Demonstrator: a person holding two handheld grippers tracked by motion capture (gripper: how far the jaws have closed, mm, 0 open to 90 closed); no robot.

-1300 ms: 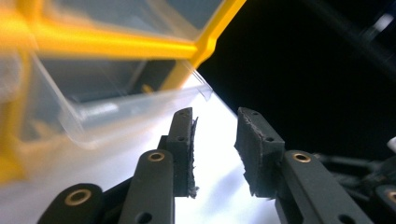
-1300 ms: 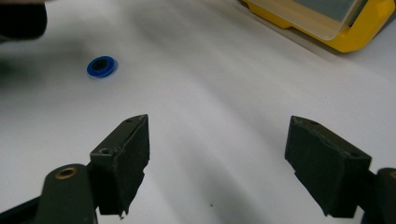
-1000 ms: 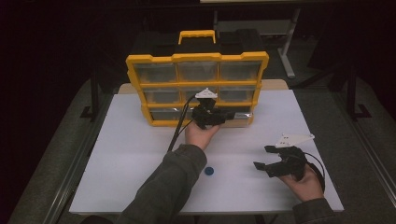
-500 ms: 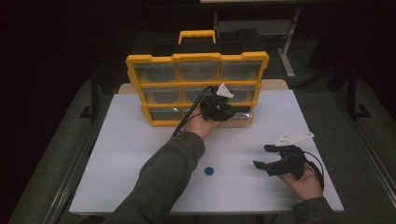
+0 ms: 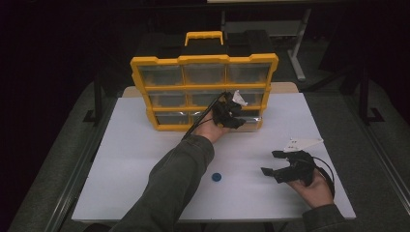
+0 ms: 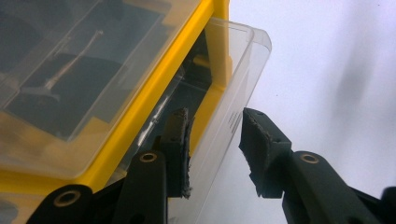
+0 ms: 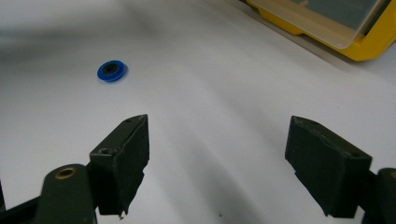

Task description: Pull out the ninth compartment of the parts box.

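Drawer (image 6: 233,88): clear plastic, bottom right of the yellow organiser (image 5: 203,63), which stands upright at the far middle of the white table (image 5: 121,145); the drawer's front wall juts out of its slot a little.
Left tongs (image 6: 215,140): the front wall of the drawer stands between the two jaws; they have just been opening, and the right pad stands clear of the plastic, so this reads as a loosened hold rather than a grip.
Step in hand: letting go of the drawer after moving it, as far as I can judge.
Doing it well: spread the jaws until both pads are free, then draw the hand straight back toward the near edge so the wall is not dragged sideways.
Left arm: sleeve stretched far across the table, hand (image 5: 212,129) low at the organiser's foot.
Right tongs (image 5: 278,169): wide open, holding nothing, resting low near the right edge.
Blue disc (image 5: 216,177): loose on the table, near middle, between the two arms.
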